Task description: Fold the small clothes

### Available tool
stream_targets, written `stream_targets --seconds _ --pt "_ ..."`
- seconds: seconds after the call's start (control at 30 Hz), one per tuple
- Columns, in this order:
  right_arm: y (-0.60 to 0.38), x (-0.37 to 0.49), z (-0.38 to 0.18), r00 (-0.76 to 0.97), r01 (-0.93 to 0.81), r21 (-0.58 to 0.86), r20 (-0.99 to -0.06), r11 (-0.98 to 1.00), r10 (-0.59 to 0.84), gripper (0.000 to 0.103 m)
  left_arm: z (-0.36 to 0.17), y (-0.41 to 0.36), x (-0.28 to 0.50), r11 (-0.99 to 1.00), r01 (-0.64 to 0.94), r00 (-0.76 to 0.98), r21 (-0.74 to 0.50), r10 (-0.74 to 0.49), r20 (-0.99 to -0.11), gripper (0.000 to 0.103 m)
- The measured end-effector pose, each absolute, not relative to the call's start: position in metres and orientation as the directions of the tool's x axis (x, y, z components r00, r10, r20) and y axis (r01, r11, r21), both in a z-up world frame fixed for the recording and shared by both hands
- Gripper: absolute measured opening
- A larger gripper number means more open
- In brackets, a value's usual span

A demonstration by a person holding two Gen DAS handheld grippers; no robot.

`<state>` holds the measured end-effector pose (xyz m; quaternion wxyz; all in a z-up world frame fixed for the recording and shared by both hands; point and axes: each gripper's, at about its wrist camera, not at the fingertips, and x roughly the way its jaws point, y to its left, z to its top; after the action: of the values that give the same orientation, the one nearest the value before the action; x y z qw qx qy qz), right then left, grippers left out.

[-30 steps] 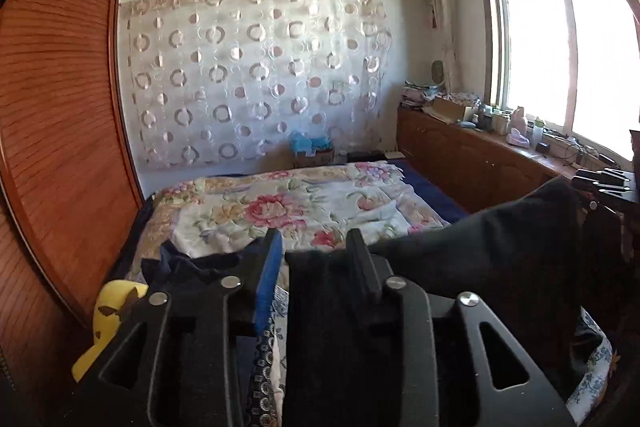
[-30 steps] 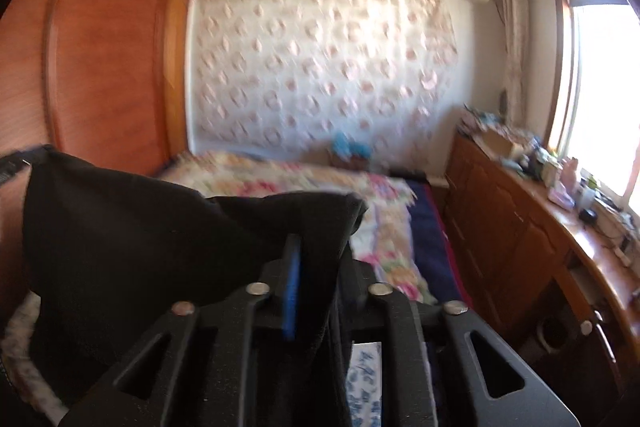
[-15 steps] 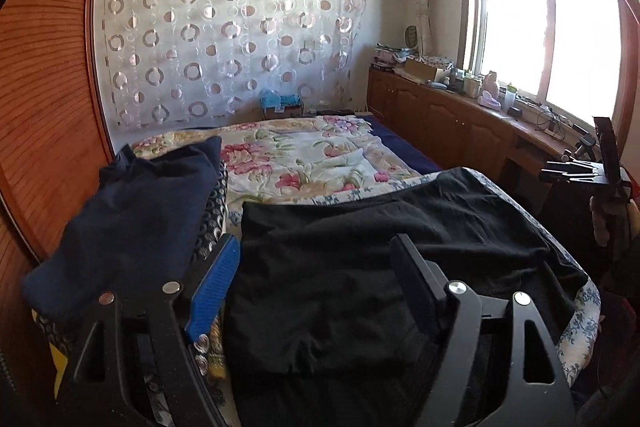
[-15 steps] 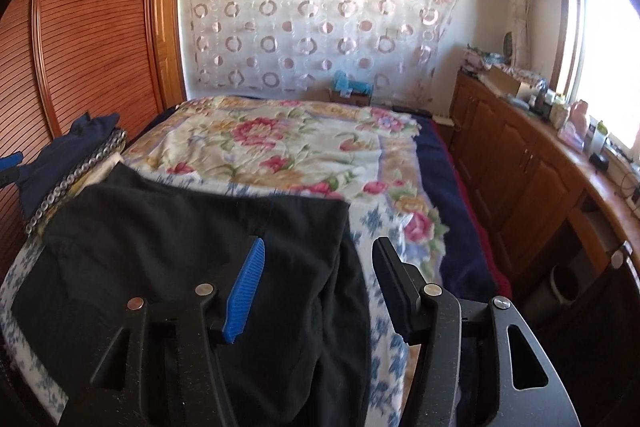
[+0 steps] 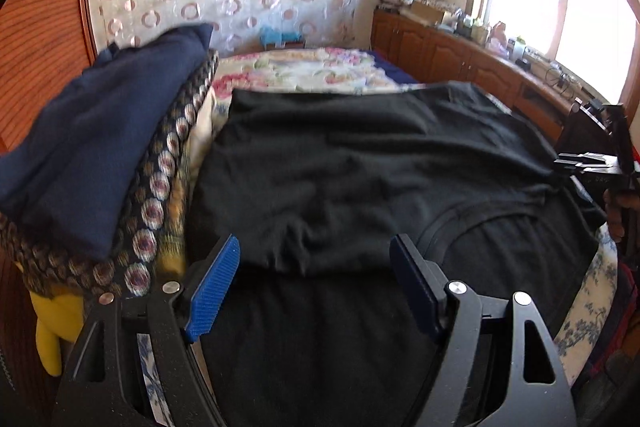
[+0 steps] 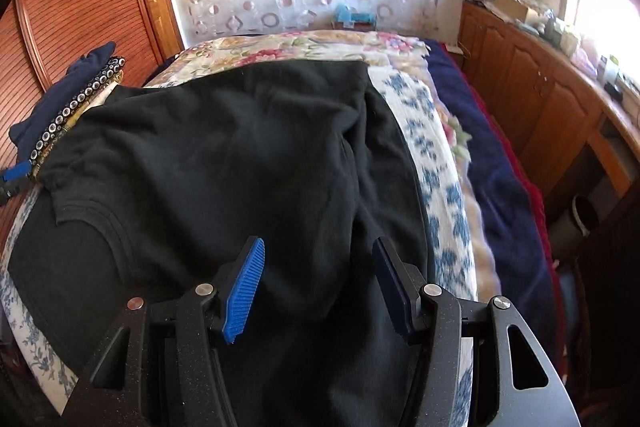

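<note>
Black shirt (image 5: 360, 163) lies on the bed (image 6: 448, 195), top half laid over the bottom, first fold looks done; left gripper (image 5: 316, 283) and right gripper (image 6: 318, 279) hover over it, jaws apart, empty; next: regrip an edge for the cross fold.

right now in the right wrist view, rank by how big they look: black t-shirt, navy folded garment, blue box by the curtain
1. black t-shirt, largest by far
2. navy folded garment
3. blue box, smallest, though it sits farthest from the camera
</note>
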<state>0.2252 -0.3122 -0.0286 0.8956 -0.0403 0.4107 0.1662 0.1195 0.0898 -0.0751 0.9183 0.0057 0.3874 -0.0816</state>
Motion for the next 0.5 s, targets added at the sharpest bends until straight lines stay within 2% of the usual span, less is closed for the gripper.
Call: stream_targets --seconds 0.13,0.3,0.37,0.5 --pt "-0.318 0.229 -0.014 0.594 -0.357 0.095 -0.745 0.929 0.304 0.058 -0.089 0.093 0.124 0.987 0.151 0.651 -0.047 -0.135 -0.747 0.078" --pt "-0.316 0.238 -0.005 0.573 -0.383 0.091 -0.757 0.919 0.314 0.052 -0.102 0.093 0.126 0.989 0.140 0.617 -0.047 -0.125 -0.777 0.078" --pt "-0.316 0.243 -0.008 0.570 -0.381 0.080 -0.764 0.921 0.302 0.047 -0.109 0.092 0.127 0.990 0.137 0.602 -0.032 -0.109 -0.791 0.078" --pt "-0.310 0.247 -0.004 0.587 -0.373 0.060 -0.757 0.926 0.286 0.045 -0.112 0.091 0.122 0.990 0.140 0.616 -0.014 -0.098 -0.782 0.079"
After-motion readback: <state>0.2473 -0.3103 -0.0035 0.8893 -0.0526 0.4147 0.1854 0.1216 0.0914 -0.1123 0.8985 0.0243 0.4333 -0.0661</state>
